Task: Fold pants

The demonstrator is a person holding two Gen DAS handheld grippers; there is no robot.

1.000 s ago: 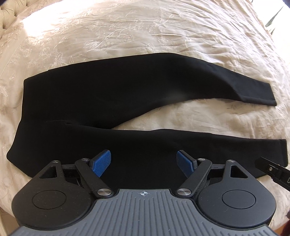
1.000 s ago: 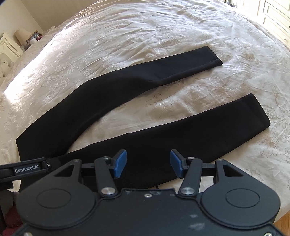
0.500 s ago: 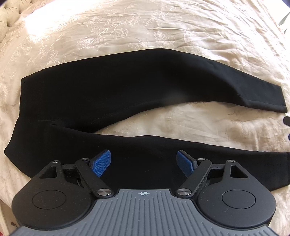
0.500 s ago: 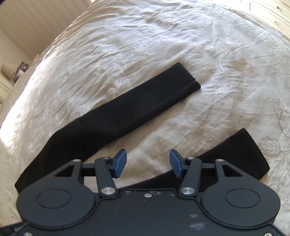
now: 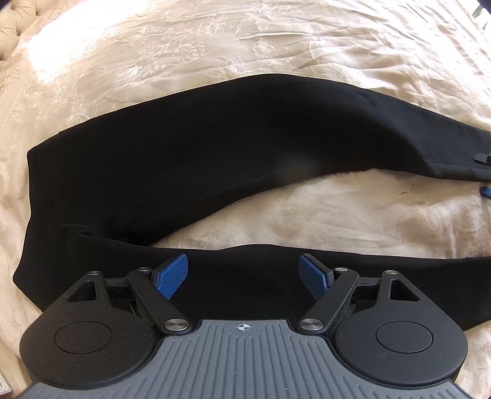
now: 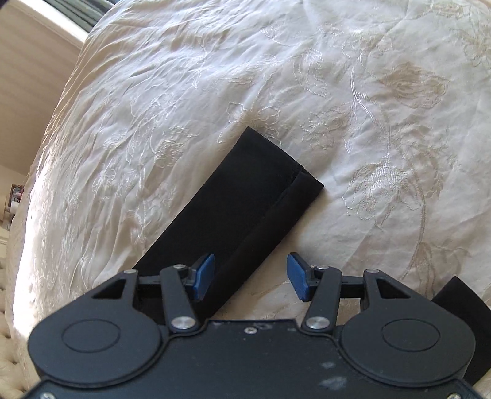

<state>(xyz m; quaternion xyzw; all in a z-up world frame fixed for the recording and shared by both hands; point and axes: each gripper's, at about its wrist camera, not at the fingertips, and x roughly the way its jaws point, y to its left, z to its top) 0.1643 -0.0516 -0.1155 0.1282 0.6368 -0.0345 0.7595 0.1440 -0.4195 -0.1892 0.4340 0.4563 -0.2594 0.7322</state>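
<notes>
Black pants (image 5: 199,147) lie flat on a cream bedspread, waist at the left, both legs spread apart to the right. My left gripper (image 5: 244,274) is open and empty, hovering over the near leg (image 5: 245,270) close to the crotch. My right gripper (image 6: 250,277) is open and empty, low over the far leg (image 6: 245,196) near its hem; its tip also shows at the right edge of the left wrist view (image 5: 485,175). The near leg's hem (image 6: 454,310) peeks out at the right of the right wrist view.
The embroidered cream bedspread (image 5: 245,46) covers the bed on all sides of the pants. A tufted headboard (image 5: 9,18) is at the far left. A wall and furniture (image 6: 18,122) lie beyond the bed's edge.
My right gripper has moved forward and down from the near leg to the far leg's hem. My left gripper has come closer to the pants, still open over the near leg.
</notes>
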